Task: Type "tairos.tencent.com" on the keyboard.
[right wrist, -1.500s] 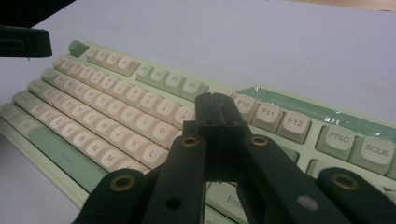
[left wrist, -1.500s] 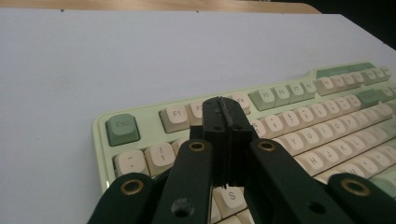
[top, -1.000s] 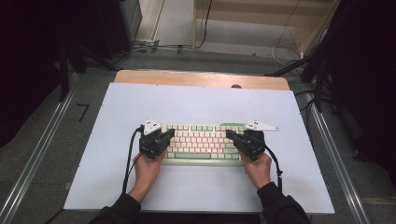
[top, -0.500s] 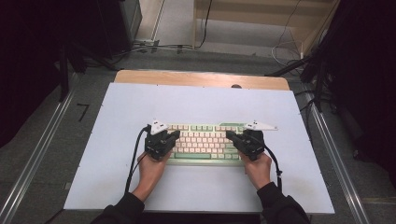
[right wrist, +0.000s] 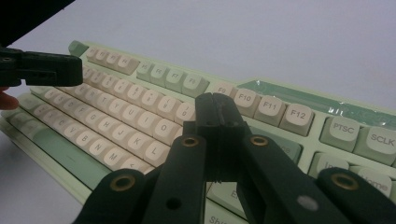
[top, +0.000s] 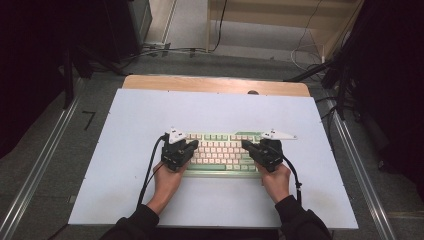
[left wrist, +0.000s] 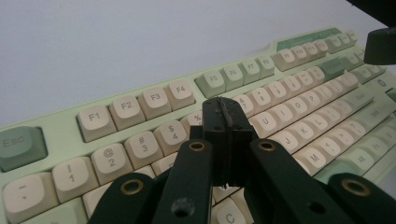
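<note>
Keyboard (top: pixel 220 152) lying lengthwise across the bench (top: pixel 125 125), left gripper (top: pixel 192 146) and right gripper (top: pixel 246 145) poised over opposite ends, fingers clenched empty.

Both forearms come in from the near edge, dark sleeves, roughly parallel. Left hand (top: pixel 165 184) grips the left gripper (top: pixel 192 145) — jaws pressed together, nothing between them, tips angled far and to the right. Right hand (top: pixel 276 182) holds the right gripper (top: pixel 246 145), jaws likewise closed and empty, tips angled far and to the left. Grippers sit level w/ each other, well apart — each has a grey three-cornered plate on top, cable trailing back along the wrist.
</note>
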`<action>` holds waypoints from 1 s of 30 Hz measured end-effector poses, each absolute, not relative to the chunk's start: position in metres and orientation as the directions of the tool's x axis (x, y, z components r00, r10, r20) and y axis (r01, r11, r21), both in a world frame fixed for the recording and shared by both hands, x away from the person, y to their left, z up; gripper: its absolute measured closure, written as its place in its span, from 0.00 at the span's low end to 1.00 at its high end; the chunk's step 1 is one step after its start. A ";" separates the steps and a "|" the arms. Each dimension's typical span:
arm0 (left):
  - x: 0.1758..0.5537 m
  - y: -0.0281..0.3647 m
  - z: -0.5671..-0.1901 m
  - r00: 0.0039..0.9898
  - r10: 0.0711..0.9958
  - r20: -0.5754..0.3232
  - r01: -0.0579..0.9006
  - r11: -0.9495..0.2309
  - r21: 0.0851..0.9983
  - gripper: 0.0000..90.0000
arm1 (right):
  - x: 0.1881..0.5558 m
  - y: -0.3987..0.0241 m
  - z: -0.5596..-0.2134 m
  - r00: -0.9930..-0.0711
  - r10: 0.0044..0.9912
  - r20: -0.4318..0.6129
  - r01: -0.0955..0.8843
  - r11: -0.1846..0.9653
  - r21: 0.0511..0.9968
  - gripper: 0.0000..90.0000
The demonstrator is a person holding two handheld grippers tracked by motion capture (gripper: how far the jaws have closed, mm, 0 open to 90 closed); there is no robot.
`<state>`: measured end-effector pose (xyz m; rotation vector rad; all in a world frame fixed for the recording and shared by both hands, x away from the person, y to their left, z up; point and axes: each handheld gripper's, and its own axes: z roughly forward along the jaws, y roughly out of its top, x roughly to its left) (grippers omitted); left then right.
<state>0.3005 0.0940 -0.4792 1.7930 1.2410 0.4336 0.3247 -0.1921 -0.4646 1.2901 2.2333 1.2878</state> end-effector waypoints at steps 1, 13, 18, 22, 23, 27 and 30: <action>0.301 0.093 -0.480 0.437 0.878 -0.193 0.570 -0.105 0.815 1.00 | 0.325 -0.192 -0.465 -0.574 0.795 0.194 0.566 0.215 0.796 0.97; 0.308 0.083 -0.486 0.455 0.868 -0.198 0.594 -0.130 0.794 1.00 | 0.324 -0.191 -0.465 -0.579 0.791 0.197 0.565 0.215 0.797 0.97; 0.310 0.080 -0.487 0.454 0.870 -0.193 0.603 -0.141 0.786 1.00 | 0.324 -0.191 -0.465 -0.579 0.791 0.197 0.565 0.215 0.797 0.97; 0.311 0.078 -0.489 0.450 0.873 -0.189 0.609 -0.146 0.780 1.00 | 0.324 -0.191 -0.465 -0.579 0.791 0.198 0.566 0.215 0.796 0.97; 0.311 0.078 -0.489 0.451 0.872 -0.189 0.611 -0.147 0.778 1.00 | 0.324 -0.191 -0.465 -0.579 0.791 0.198 0.566 0.215 0.796 0.97; 0.312 0.078 -0.489 0.448 0.874 -0.190 0.615 -0.147 0.775 1.00 | 0.324 -0.191 -0.465 -0.578 0.792 0.197 0.566 0.215 0.796 0.97; 0.312 0.078 -0.489 0.446 0.874 -0.192 0.618 -0.145 0.773 1.00 | 0.324 -0.191 -0.464 -0.578 0.792 0.197 0.566 0.215 0.796 0.97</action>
